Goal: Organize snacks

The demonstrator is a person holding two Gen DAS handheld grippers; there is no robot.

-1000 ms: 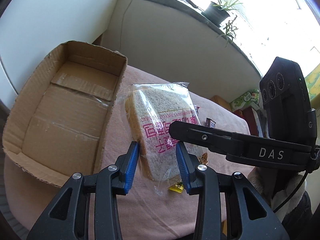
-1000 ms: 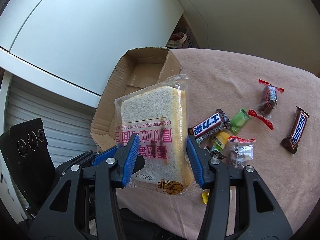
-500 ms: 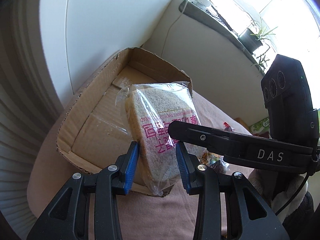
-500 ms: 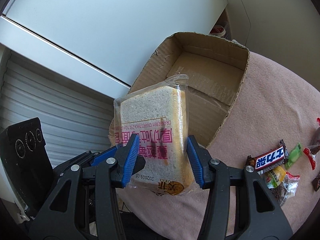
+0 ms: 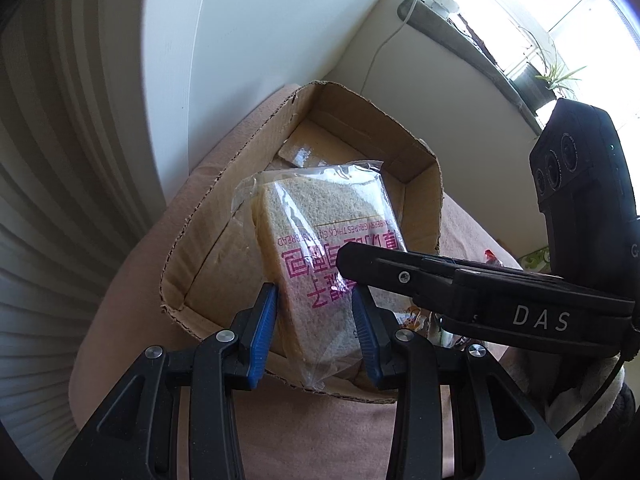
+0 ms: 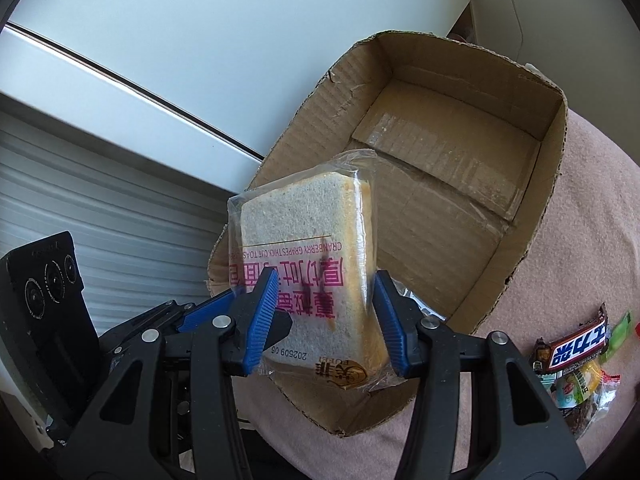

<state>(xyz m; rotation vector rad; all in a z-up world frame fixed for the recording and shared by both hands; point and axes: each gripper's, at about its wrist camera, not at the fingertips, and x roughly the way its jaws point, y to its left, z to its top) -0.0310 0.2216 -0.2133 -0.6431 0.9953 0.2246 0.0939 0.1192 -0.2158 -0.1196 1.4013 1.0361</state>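
Left wrist view: left gripper (image 5: 316,316), blue pads clamped on the lower part of the bagged bread (image 5: 320,248), which hangs above the near end of the open cardboard box (image 5: 192,236). The right tool crosses from the right, touching the bag.

Right wrist view: right gripper (image 6: 326,316), jaws pressed on the same pack. Box floor bare; candy bars (image 6: 576,354) lie on the pink cloth (image 6: 600,200) beside it.

Step in hand: placing the bread. Next move, judged: lower inside the walls, then open both jaws.
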